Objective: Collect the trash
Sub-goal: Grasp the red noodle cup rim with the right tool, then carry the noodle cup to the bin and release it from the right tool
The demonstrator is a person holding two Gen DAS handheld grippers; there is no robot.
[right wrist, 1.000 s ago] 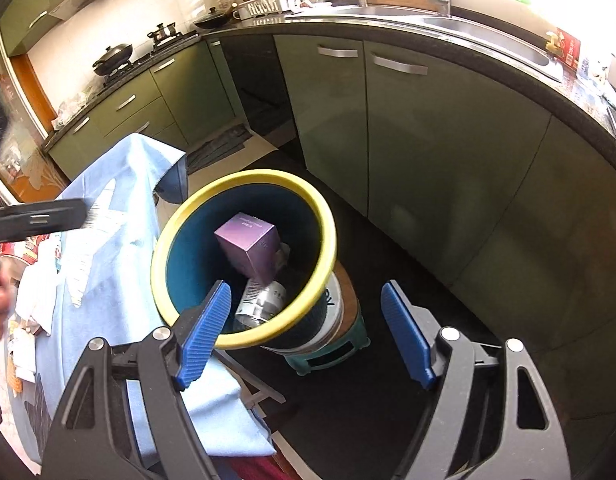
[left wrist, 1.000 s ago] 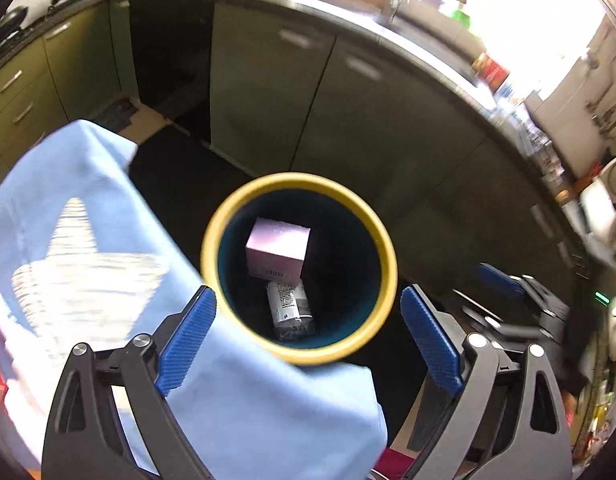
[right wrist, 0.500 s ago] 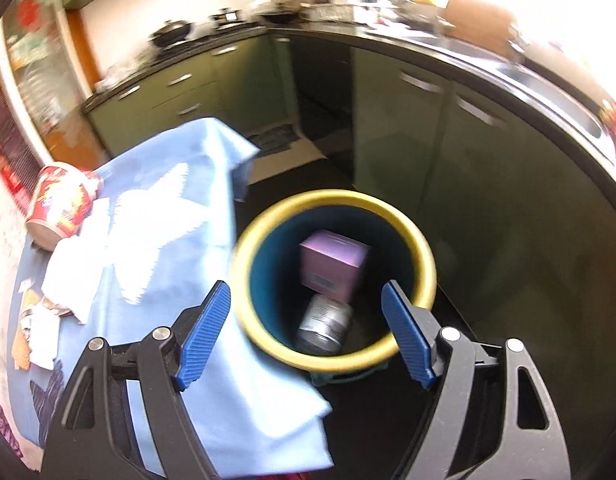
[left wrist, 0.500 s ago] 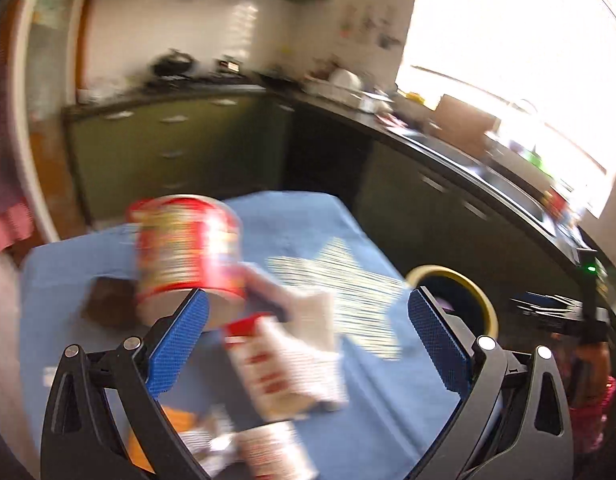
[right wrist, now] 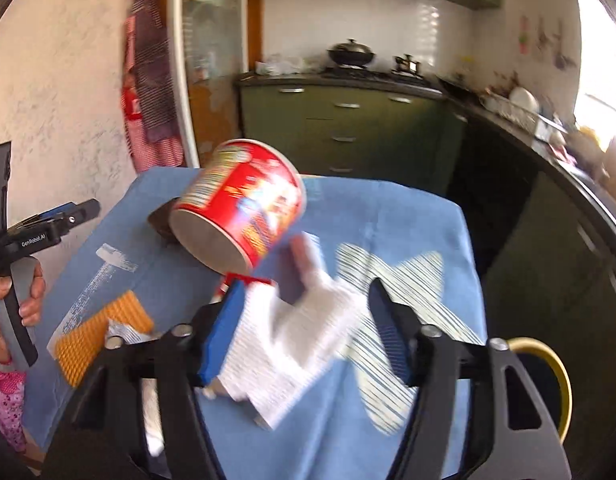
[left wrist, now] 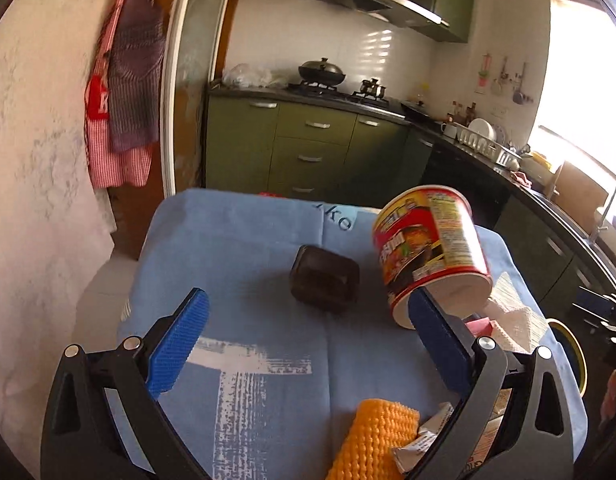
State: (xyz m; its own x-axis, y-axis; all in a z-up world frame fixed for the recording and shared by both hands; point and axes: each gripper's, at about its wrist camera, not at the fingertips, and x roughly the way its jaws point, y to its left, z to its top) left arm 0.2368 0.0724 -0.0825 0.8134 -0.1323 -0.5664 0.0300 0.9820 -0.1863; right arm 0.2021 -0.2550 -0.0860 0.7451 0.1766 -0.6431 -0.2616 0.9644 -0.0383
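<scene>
Right gripper (right wrist: 304,330) jaws just been closing, not yet pressing crumpled white paper (right wrist: 284,344) near blue-clothed table's (left wrist: 248,240) right edge; left gripper (left wrist: 308,340) wide open, empty; red noodle cup (left wrist: 427,252) tipped.

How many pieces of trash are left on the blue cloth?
5, maybe more hidden: red cup, dark tub beside it, white paper, orange sponge, crumpled wrapper beside the sponge.
</scene>
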